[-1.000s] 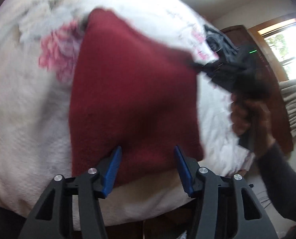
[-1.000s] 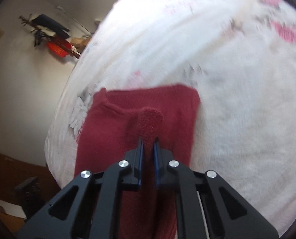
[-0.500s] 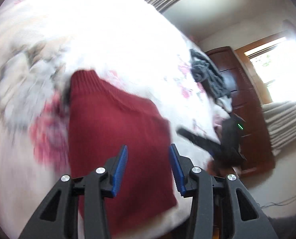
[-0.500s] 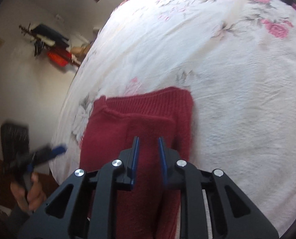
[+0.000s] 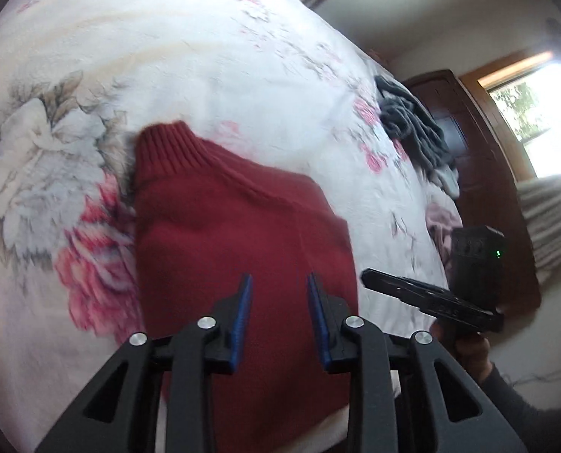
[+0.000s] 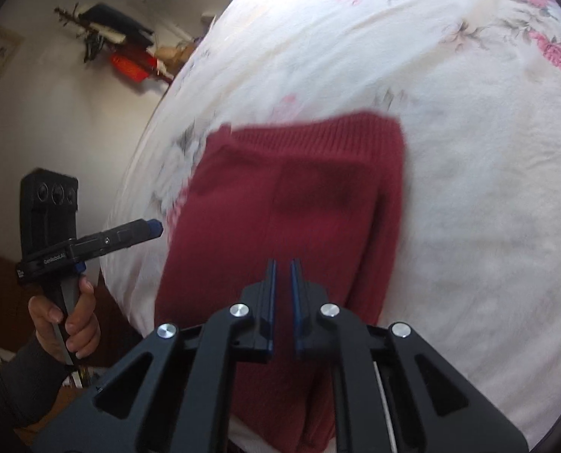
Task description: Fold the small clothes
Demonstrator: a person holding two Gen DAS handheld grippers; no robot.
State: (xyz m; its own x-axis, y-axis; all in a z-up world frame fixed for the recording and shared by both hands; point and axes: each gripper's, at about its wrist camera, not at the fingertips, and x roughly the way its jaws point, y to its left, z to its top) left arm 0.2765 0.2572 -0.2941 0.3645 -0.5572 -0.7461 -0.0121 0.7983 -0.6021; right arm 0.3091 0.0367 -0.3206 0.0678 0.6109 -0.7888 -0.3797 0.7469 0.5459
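My left tongs (image 5: 277, 294) hang over the red sweater (image 5: 242, 264) with their blue-lined jaws apart and nothing between them. The sweater lies folded on the flowered blanket (image 5: 205, 56) near the bed's edge, its ribbed collar pointing to about 11 o'clock from these tongs and its body running back under them toward 6 o'clock. At 3 o'clock my right tongs (image 5: 371, 277) show side-on, off the sweater's edge, above the blanket. Beyond them, at about 1 o'clock, a grey heap of clothes (image 5: 412, 128) sits on the far part of the blanket, in front of a dark wooden cabinet (image 5: 480, 158).

From the right wrist, my right tongs (image 6: 282, 283) are nearly together, a thin gap left between the pads, gripping nothing, poised above the sweater (image 6: 280, 207). Its ribbed edge lies across at 12 o'clock and a straight fold line runs down the middle toward me. At 9 o'clock my left hand (image 6: 67, 321) grips the handle of the left tongs (image 6: 154, 227), whose tips point toward the sweater's left side without touching it.
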